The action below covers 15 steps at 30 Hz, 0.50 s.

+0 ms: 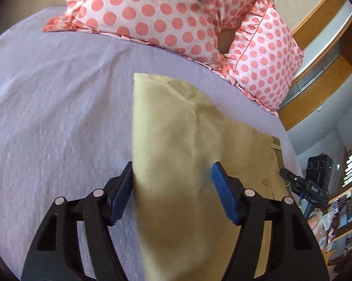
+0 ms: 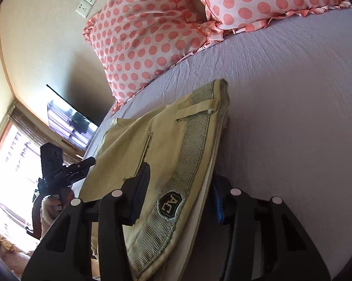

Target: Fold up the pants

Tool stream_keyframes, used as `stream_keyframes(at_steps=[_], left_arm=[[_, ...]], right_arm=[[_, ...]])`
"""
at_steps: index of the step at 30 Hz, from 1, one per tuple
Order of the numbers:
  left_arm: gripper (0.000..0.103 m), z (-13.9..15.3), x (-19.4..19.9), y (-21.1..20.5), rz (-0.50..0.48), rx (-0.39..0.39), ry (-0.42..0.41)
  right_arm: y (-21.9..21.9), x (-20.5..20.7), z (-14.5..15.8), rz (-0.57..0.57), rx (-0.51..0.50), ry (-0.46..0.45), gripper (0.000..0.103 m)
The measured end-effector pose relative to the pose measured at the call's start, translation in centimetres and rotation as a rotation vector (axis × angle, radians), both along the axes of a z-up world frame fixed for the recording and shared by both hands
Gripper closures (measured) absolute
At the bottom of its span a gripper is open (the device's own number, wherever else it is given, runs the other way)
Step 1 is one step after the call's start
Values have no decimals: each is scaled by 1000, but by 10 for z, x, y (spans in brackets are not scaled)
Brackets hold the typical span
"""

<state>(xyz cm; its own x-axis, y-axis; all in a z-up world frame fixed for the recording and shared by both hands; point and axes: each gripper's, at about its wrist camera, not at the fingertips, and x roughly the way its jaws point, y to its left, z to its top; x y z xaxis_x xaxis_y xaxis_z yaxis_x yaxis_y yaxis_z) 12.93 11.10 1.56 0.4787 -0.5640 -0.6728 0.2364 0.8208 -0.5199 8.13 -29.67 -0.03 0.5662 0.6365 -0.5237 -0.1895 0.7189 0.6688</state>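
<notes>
Pants [image 1: 187, 154] between both open grippers' fingers — left gripper [image 1: 173, 187], right gripper [image 2: 183, 187]

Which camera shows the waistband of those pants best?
The right wrist view. The striped waistband runs up the middle of it, close, with a black badge and a belt loop plain to see. The left wrist view shows mostly plain fabric of the pants, with only a sliver of waistband at the far right edge.

- Pants [image 1: 187, 145]: matt khaki woven cloth, ribbed striped waistband lining.
- Bed [image 1: 59, 107] sheet: lilac, crinkled matt cloth.
- Pillows [image 1: 157, 11]: smooth polka-dot fabric, upper frame.
</notes>
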Motion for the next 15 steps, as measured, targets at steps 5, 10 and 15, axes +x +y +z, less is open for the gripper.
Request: stream_keyframes(at_steps=[5, 10, 15], left_arm=[[60, -7, 25, -2, -69, -92, 87], [96, -1, 31, 7, -68, -121, 96], [97, 41, 46, -17, -80, -33, -55]], right_arm=[[-9, 10, -16, 64, 194, 74, 85], [-8, 13, -6, 88, 256, 36, 89], [-1, 42, 39, 113, 178, -79, 91]])
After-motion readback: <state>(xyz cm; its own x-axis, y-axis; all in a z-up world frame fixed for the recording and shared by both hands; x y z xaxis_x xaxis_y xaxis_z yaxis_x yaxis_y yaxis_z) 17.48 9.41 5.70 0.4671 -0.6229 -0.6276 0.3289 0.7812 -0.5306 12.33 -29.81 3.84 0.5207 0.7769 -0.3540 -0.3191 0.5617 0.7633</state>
